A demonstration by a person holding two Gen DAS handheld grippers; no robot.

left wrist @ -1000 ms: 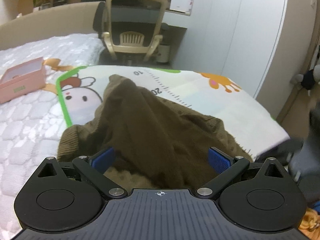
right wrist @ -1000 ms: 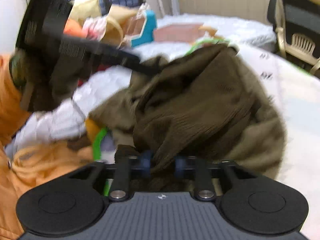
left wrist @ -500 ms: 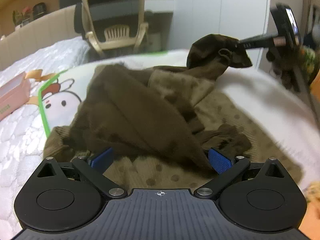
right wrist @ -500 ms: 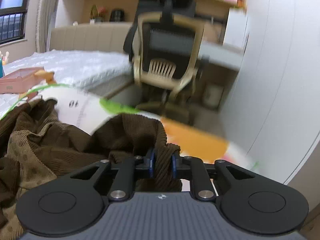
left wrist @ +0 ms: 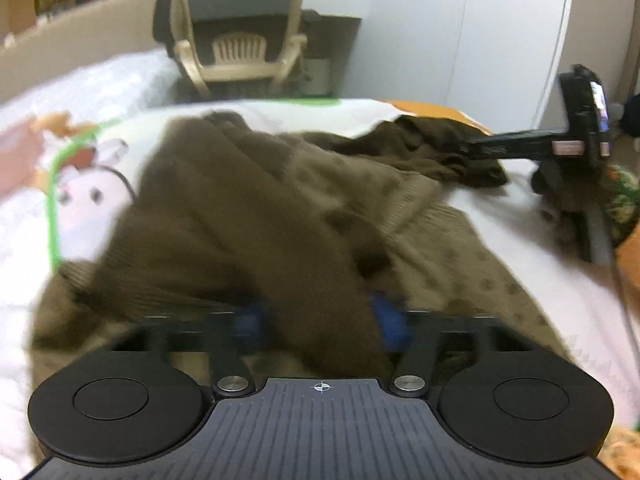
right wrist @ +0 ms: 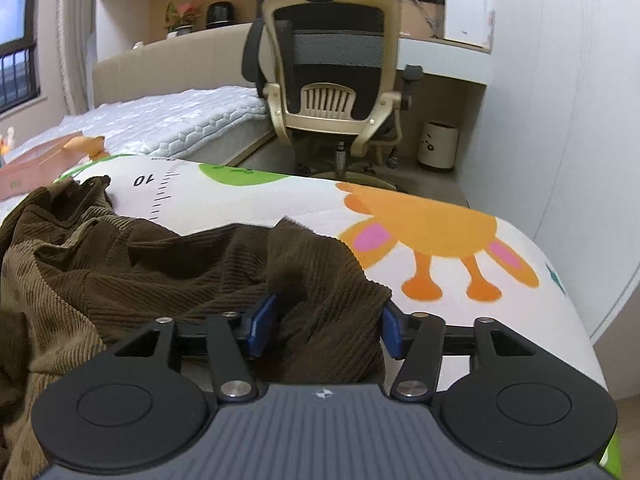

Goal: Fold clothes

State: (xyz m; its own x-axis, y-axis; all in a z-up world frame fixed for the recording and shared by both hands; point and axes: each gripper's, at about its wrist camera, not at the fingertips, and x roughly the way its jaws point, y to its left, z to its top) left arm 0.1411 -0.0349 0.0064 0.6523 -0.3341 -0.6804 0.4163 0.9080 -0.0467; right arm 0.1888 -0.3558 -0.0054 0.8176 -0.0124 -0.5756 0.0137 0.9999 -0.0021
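Brown garment point(right wrist: 160, 264): ribbed corduroy cloth, matt (dotted lining); mat point(right wrist: 440, 216) smooth, printed.

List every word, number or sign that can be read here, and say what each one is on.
"10", printed beside a ruler scale on the cartoon play mat, just past the brown garment.
Pink box at the left edge: small green print, too blurred to read.
White bin by the desk: a dark mark, not legible as text.
Phone screen on the right claw, in the left wrist view: too small to read.
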